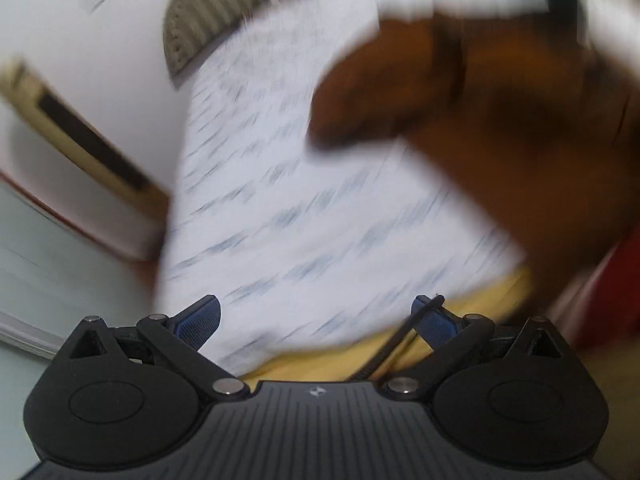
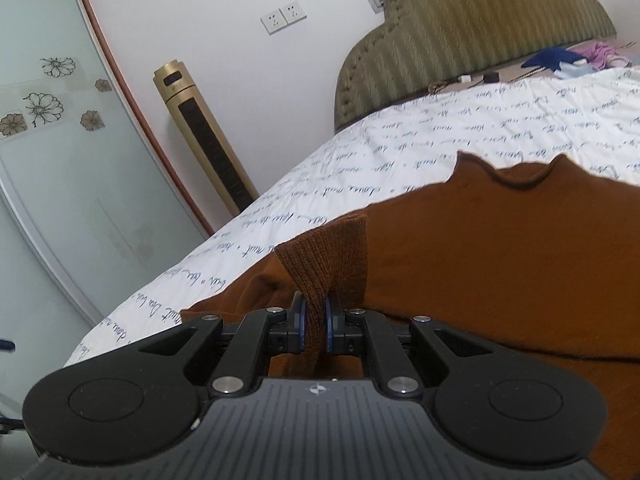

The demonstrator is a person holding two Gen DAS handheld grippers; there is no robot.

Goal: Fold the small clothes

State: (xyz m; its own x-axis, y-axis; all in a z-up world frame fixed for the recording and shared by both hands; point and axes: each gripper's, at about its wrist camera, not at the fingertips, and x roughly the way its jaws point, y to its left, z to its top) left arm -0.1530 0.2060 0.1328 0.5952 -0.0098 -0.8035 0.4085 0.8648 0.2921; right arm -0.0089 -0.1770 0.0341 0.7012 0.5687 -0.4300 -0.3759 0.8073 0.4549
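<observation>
Sweater (image 2: 500,248) cuff pinched by R claw (image 2: 316,326); L claw (image 1: 316,320) wide apart.

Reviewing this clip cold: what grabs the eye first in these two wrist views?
The rust-brown knit garment dominates, spread over the white script-printed bedsheet, with the right gripper shut on its ribbed cuff. In the blurred left wrist view, the left gripper is open and holds nothing. Behind, a gold tower fan stands against the wall beside the olive tufted headboard.
</observation>
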